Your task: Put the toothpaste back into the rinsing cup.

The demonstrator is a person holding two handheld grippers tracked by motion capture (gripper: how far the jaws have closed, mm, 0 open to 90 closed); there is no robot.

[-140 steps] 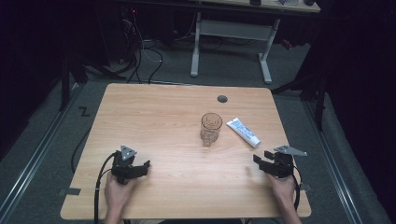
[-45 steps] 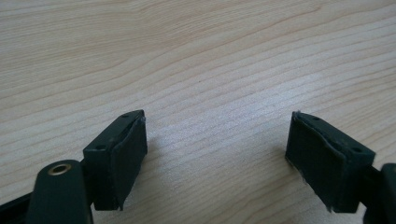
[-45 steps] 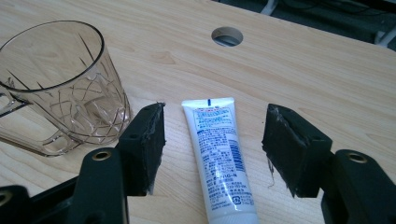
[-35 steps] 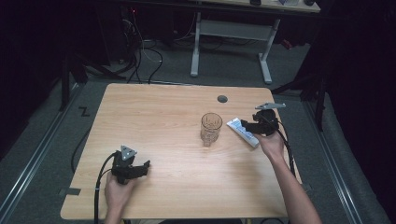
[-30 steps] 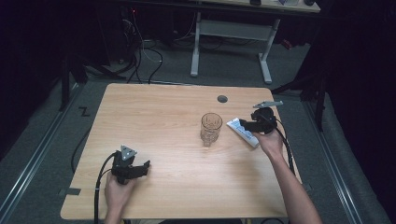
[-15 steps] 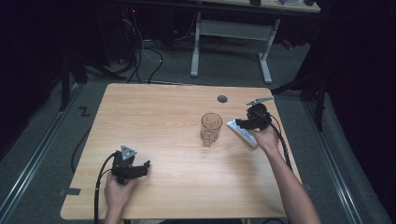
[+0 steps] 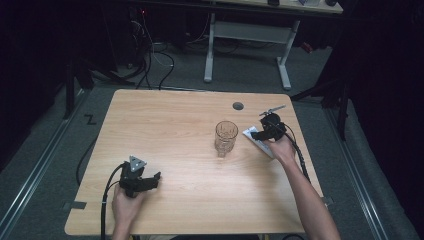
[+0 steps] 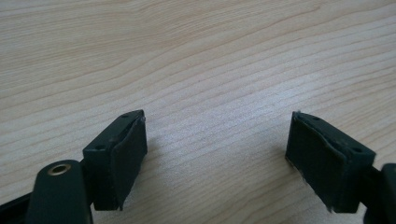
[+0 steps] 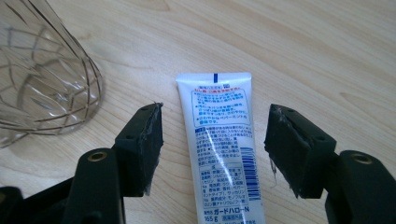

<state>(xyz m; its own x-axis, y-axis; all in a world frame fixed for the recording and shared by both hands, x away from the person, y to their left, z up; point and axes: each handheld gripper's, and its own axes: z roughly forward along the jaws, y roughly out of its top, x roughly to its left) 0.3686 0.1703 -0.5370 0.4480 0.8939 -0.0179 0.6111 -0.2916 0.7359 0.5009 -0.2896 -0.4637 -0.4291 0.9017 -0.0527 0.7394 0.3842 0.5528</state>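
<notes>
- Right hand-held gripper (image 9: 212,140): jaws wide, just been opening, astride the flat white plastic tube with blue print (image 9: 219,154), pads clear of it.
- Tube flat on the light wooden table (image 7: 165,125), near the clear cut-glass tumbler (image 7: 226,137).
- Left hand-held gripper (image 8: 217,158): wide, over bare wood.

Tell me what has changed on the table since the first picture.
The right gripper has moved from the near right edge up the table to the white tube. Its fingers have just been opening and now straddle the tube without pressing it. The left gripper, the glass and the tube stayed where they were.
</notes>
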